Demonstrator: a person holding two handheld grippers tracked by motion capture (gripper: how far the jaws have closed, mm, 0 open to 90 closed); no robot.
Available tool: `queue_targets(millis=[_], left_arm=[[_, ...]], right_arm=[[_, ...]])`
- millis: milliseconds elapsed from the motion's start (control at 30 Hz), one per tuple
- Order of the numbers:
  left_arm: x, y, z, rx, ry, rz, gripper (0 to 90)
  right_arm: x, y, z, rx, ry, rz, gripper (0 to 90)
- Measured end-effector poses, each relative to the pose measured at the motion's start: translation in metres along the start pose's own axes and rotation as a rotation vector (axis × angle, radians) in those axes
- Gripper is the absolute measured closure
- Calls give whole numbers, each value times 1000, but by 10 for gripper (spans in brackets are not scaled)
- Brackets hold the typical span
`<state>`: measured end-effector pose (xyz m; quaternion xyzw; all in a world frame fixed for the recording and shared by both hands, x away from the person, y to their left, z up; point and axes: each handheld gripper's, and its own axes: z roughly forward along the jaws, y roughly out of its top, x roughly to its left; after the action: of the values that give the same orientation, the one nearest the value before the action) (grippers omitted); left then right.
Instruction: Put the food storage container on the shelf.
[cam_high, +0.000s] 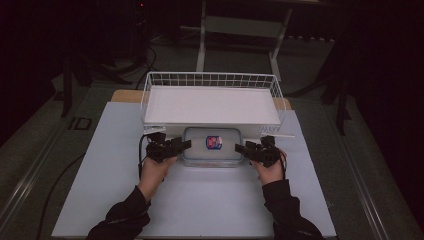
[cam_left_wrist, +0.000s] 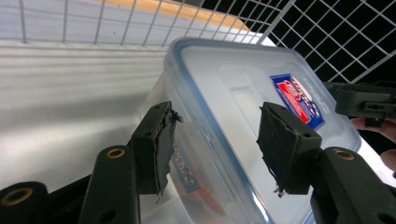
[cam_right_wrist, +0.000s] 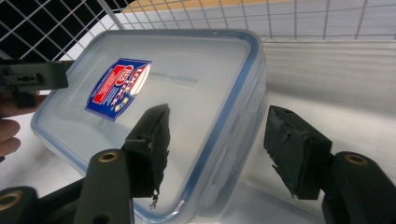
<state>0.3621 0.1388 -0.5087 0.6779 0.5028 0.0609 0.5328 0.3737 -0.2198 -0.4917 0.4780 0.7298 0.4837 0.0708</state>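
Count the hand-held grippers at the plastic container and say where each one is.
2. The left hand-held gripper straddles the container's left end; the right hand-held gripper straddles its right end.

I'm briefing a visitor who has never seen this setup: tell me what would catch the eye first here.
First, the clear rectangular plastic container with a blue-rimmed lid and a red and blue label, at the middle of the pale table. The left gripper and right gripper flank its two ends, jaws open astride the lid's rim. Just behind stands a white wire basket with a white floor.
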Motion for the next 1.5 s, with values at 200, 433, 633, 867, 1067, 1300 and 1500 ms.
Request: queue_targets(millis=[200,433,633,867,1067,1300,1500], left_arm=[[-1,1,1,-9,8,-7,446],[-9,1,-7,-1,-18,7,444],[-17,2,-25,9,-36,2,440],[-22,-4,-48,24,-82,11,367],[-26,-18,-60,51,-172,13,262],[-32,-37,-70,63,-208,60,135],[-37,-54,-76,77,-220,101,0]], right_arm=[[0,1,1,-8,-14,-3,388],[6,-1,-8,-12,-19,-20,388],[18,-2,-22,-13,8,-48,394],[42,-5,-33,-6,49,-131,437],[57,-14,-33,-6,91,-137,494],[72,-27,-22,26,69,-189,657],[79,-35,-7,80,83,-204,849]])
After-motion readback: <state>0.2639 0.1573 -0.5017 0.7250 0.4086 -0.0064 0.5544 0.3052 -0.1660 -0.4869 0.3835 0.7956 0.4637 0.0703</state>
